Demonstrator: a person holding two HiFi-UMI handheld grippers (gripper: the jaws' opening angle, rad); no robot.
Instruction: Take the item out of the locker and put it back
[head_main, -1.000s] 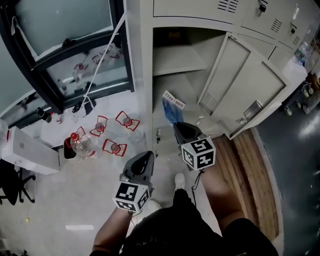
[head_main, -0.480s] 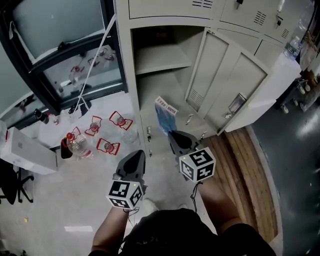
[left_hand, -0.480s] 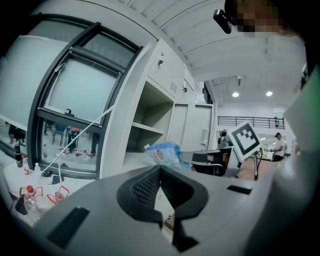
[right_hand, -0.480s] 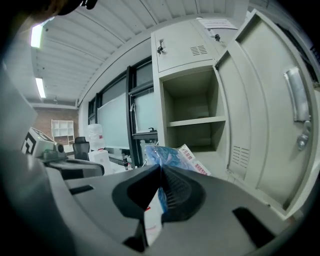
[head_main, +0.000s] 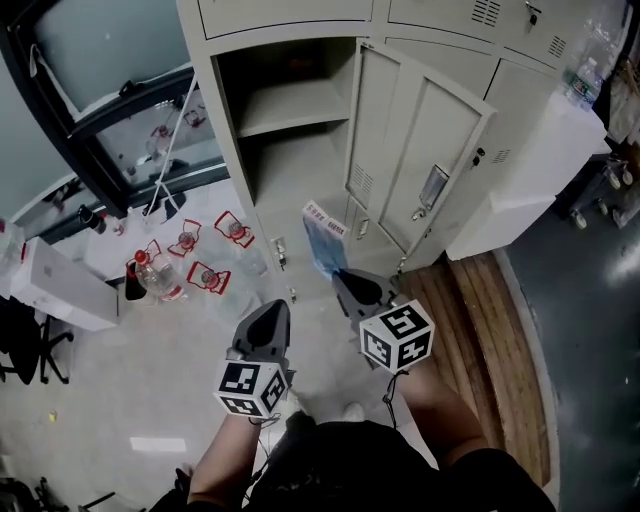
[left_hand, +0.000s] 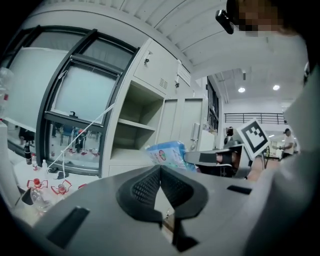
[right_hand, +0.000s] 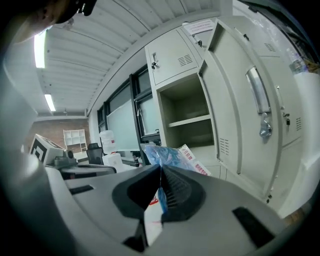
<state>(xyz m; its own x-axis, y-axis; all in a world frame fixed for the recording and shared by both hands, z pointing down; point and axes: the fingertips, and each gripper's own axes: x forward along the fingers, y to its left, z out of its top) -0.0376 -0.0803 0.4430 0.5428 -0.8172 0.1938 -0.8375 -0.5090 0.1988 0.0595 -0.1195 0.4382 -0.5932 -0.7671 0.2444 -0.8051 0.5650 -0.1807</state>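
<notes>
- right gripper: two dark, ribbed, wedge-shaped jaws pressed onto the thin edge of one packet; the right gripper view shows the film caught between the pads.
- the packet is crinkly, glossy blue plastic with a white strip printed in red at its top; it hangs in the air outside the locker, in front of the lower opening and touching no shelf.
- left gripper: the same moulded dark plastic, its two ribbed jaws pressed together with nothing between them, held level beside the right one.
- two cubes with black-and-white square markers, one on each gripper.
- the locker is smooth beige painted sheet metal, boxy with sharp edges; one flat shelf splits the open bay into two compartments, upper and lower, both bare.
- one door stands swung open at the right, with a group of small vent slots and one shiny metal handle.
- at least four clear plastic bottles with red labels lie on the pale speckled floor to the left.
- one dark-framed window and one white box are further left.
- one strip of wooden planks runs along the right.
</notes>
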